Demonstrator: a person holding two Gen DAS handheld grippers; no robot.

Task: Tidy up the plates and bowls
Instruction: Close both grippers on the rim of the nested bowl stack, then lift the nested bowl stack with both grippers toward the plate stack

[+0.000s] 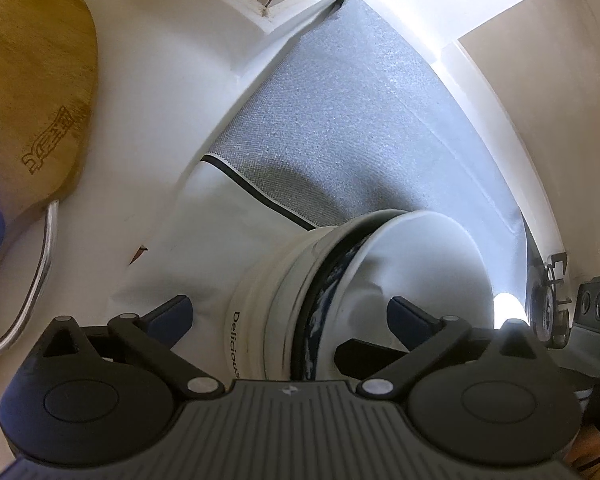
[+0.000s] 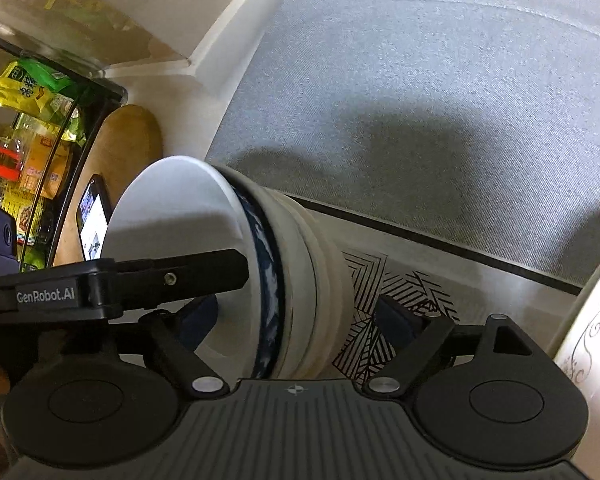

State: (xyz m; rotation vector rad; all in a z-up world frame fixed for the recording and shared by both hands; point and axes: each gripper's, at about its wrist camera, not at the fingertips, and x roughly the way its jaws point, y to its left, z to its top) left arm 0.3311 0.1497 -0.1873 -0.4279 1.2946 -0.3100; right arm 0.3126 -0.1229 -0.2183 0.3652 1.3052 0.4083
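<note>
Both tools hover over one stack of nested bowls [image 1: 340, 292] lying on the grey mat [image 1: 340, 120], near its patterned white edge. The left gripper [image 1: 288, 312] is spread wide, its fingers straddling the stack without touching it. The right gripper [image 2: 296, 316] is likewise released around the bowls. Farther off, a wooden board [image 1: 32, 92] leans beside the mat's far corner.

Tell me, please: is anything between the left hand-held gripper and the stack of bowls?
Nothing visible is. The left hand-held gripper is open, and the stack of bowls already lies between its fingers. In the right wrist view, the right hand-held gripper also straddles the stack.
</note>
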